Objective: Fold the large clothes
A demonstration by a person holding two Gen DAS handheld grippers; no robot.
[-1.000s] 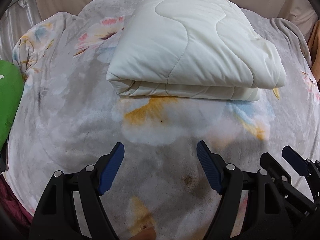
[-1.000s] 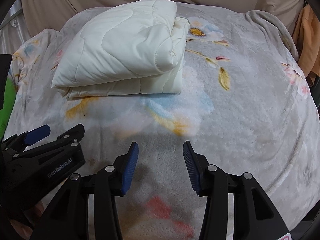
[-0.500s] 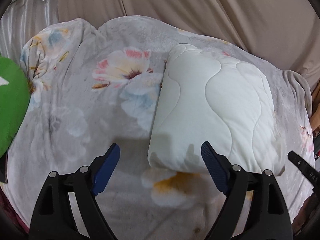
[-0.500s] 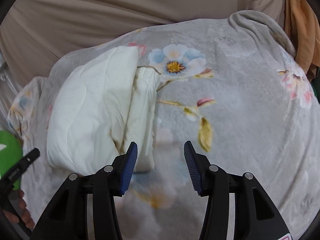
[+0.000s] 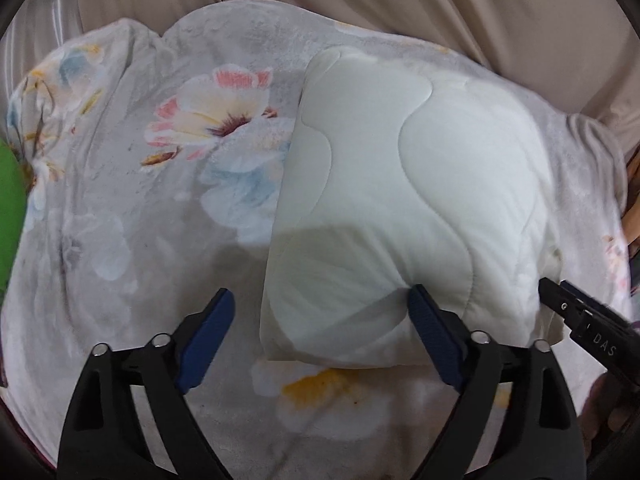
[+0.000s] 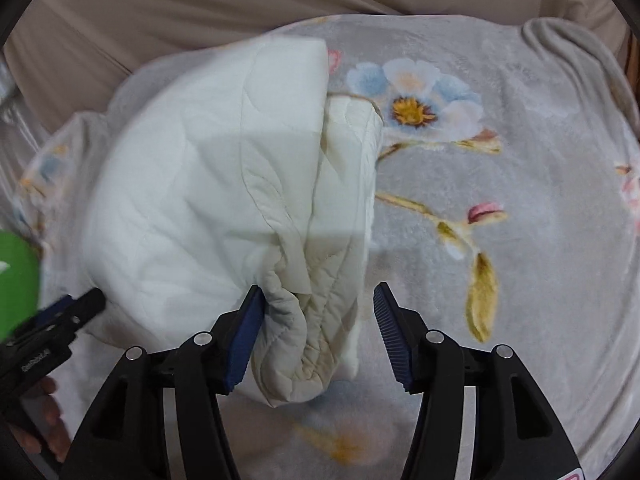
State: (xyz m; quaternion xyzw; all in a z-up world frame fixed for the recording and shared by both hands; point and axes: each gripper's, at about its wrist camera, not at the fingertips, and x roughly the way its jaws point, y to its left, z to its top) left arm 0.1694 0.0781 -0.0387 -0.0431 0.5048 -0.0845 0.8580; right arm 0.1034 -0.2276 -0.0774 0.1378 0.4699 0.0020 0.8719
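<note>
Floral blanket (image 5: 120,208) under the folded quilt (image 5: 400,200) — both grippers, left gripper (image 5: 320,338) and right gripper (image 6: 318,330), gape open, so bite all 2 thick near corners evenly.

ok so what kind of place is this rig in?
Probably a bedroom or similar home space: a plush floral blanket covers a soft, bed-like surface, a folded white quilt lies on it, and beige drapery hangs behind.

A bedroom: floral fleece blanket (image 5: 168,208) over a bed.
</note>
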